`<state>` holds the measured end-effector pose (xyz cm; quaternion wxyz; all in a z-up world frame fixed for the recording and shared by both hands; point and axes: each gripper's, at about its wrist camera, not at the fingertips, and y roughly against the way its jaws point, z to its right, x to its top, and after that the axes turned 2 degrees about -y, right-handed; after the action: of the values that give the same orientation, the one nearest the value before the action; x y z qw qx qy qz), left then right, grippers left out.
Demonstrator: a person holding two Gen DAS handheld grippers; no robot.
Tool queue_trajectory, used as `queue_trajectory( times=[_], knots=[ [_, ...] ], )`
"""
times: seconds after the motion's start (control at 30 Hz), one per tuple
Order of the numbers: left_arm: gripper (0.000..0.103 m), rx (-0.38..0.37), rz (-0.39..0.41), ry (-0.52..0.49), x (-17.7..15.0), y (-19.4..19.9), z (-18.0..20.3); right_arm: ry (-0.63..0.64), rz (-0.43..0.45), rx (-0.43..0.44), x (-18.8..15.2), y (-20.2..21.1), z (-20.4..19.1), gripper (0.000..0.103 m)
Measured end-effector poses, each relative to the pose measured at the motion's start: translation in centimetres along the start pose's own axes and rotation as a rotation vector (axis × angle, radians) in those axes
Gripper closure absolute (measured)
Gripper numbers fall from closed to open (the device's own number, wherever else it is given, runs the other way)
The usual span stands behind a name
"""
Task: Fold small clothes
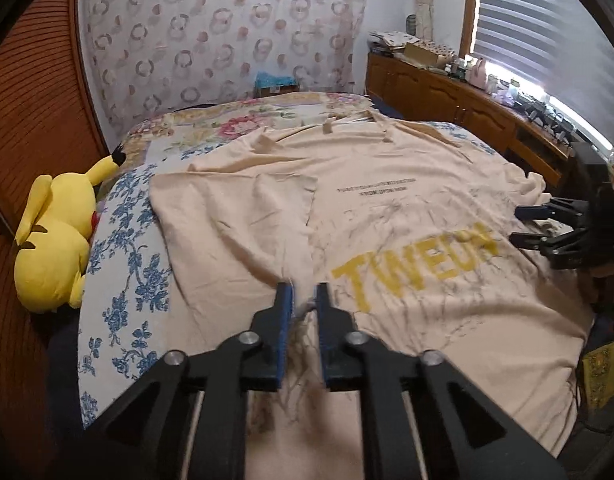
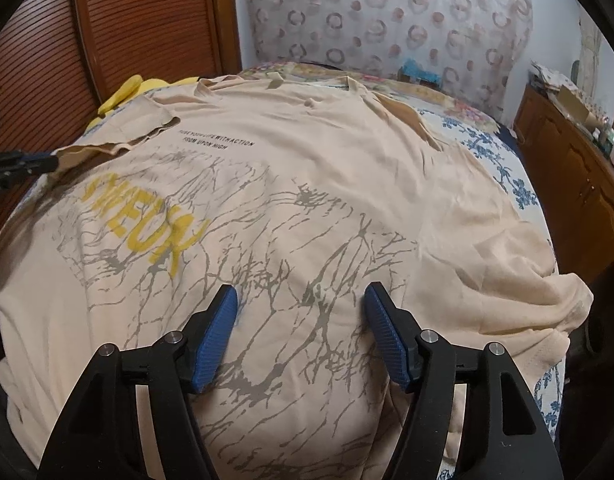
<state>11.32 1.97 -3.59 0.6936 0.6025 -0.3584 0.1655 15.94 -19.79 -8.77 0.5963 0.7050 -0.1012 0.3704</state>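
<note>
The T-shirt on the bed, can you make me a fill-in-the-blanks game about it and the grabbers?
1. The big letters printed on the T-shirt are coloured ____.
2. The left gripper is pinching the shirt's ____ edge.
3. The right gripper has its jaws ____ over the shirt.
4. The yellow plush toy lies on the ____ side of the bed in the left wrist view.

Missing words: yellow; folded; open; left

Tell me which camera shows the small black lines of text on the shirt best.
The right wrist view: the small black text on the beige T-shirt is sharp enough there to read "FROM UPON HIGH". The left wrist view also shows the text, but smaller and too blurred to read.
</note>
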Motion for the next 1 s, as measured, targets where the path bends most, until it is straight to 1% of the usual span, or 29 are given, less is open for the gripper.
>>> queue_trajectory(
  times=[0.07, 0.13, 0.17, 0.27, 0.33, 0.37, 0.4, 0.43, 0.57, 0.73, 1.0],
  knots=[
    [0.074, -0.015, 0.002, -0.013, 0.1, 0.3, 0.4, -0.001, 0.000, 0.000, 0.1, 0.0, 0.0, 0.035],
    [0.070, -0.029, -0.001, -0.023, 0.4, 0.1, 0.8, -0.001, 0.000, 0.000, 0.0, 0.0, 0.0, 0.035],
    [0.065, -0.034, -0.002, -0.027, 0.5, 0.0, 1.0, 0.000, -0.001, -0.001, 0.0, 0.0, 0.0, 0.035],
    [0.060, -0.055, -0.022, -0.037, 0.8, -0.9, 1.6, 0.000, 0.000, 0.000, 0.0, 0.0, 0.0, 0.035],
    [0.051, -0.074, -0.050, -0.047, 0.9, -1.9, 2.3, 0.000, 0.000, -0.001, 0.0, 0.0, 0.0, 0.035],
    [0.044, -0.083, -0.055, -0.054, 1.0, -2.3, 2.6, 0.000, 0.000, -0.001, 0.0, 0.0, 0.0, 0.034],
    [0.043, -0.091, -0.060, -0.062, 1.0, -2.8, 3.0, 0.000, 0.000, -0.001, 0.0, 0.0, 0.0, 0.034],
    [0.042, -0.098, -0.076, -0.072, 1.1, -3.5, 3.4, 0.000, 0.000, -0.001, 0.0, 0.0, 0.0, 0.034],
    [0.042, -0.119, -0.097, -0.094, 1.8, -5.4, 5.0, -0.001, 0.000, -0.001, 0.0, 0.0, 0.0, 0.034],
    [0.042, -0.136, -0.095, -0.133, 3.1, -6.7, 7.0, -0.001, 0.000, -0.001, 0.0, 0.0, 0.0, 0.034],
    [0.042, -0.137, -0.117, -0.142, 4.6, -9.1, 8.1, -0.015, 0.003, -0.001, 0.1, -0.1, -0.2, 0.034]
  ],
)
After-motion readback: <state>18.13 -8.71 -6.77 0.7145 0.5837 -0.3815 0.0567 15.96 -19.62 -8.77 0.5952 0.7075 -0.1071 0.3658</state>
